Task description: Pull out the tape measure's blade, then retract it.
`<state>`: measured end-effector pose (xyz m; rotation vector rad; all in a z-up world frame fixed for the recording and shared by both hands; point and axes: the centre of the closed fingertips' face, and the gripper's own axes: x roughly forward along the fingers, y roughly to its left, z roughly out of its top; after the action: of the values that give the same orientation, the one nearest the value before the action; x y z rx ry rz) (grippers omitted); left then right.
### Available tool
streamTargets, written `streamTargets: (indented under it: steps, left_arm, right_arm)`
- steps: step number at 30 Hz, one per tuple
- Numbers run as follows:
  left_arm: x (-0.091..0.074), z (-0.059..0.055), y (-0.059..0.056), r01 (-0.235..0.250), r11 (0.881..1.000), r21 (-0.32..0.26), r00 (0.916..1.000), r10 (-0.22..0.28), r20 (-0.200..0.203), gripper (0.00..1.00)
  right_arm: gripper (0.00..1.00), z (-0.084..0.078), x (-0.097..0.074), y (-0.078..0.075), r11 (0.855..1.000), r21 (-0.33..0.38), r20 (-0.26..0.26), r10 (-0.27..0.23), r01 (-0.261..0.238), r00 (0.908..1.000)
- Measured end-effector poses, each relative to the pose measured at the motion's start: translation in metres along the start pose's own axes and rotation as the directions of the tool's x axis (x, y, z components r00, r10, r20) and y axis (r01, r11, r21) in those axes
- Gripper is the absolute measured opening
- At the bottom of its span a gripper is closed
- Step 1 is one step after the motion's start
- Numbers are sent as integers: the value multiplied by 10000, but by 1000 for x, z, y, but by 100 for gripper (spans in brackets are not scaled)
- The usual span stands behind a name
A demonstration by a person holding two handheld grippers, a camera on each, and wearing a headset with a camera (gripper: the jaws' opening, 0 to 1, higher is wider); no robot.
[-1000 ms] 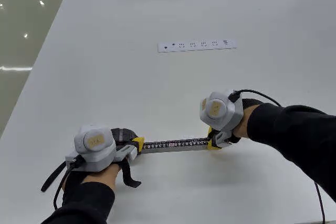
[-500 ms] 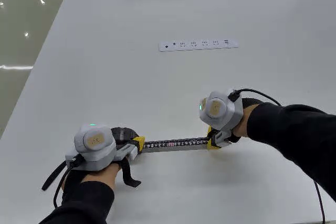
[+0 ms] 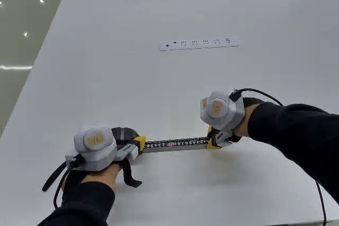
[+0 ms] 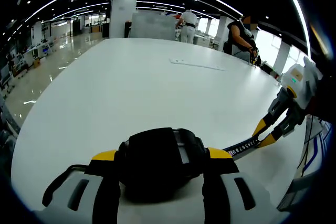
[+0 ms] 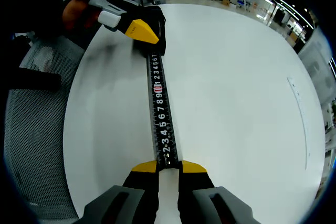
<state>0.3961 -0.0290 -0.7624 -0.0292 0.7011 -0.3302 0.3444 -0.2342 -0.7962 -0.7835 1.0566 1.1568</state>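
The left gripper (image 4: 163, 166) is clamped around the black case (image 4: 160, 153) of the tape measure, near the front edge of the white table (image 3: 159, 88). The right gripper (image 5: 168, 167) pinches the end of the blade (image 5: 159, 108), which lies drawn out flat between the two. Well behind them lies what seems to be a power strip (image 3: 199, 43). A glossy floor (image 3: 21, 35) borders the table; beyond it is an open hall with ceiling lights and standing people (image 4: 239, 35).
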Motion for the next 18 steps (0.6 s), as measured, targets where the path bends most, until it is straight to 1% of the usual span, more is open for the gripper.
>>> streamTargets:
  steps: [2,4,6,18]
  left_arm:
    - [0,0,0,4,10000,-10,10000,-4,-4,58]
    - [0,0,0,9,10000,-10,10000,-9,-16,58]
    - [0,0,0,7,10000,-18,10000,-7,-22,58]
    - [0,0,1,2,10000,-15,10000,-2,-61,58]
  right_arm:
    - [9,1,0,0,10000,-73,41,-2,2,10000]
    - [9,1,0,0,10000,67,121,5,-6,9999]
    - [8,2,1,0,10000,51,153,2,-3,9999]
    - [9,5,2,1,9999,115,60,-19,19,10000]
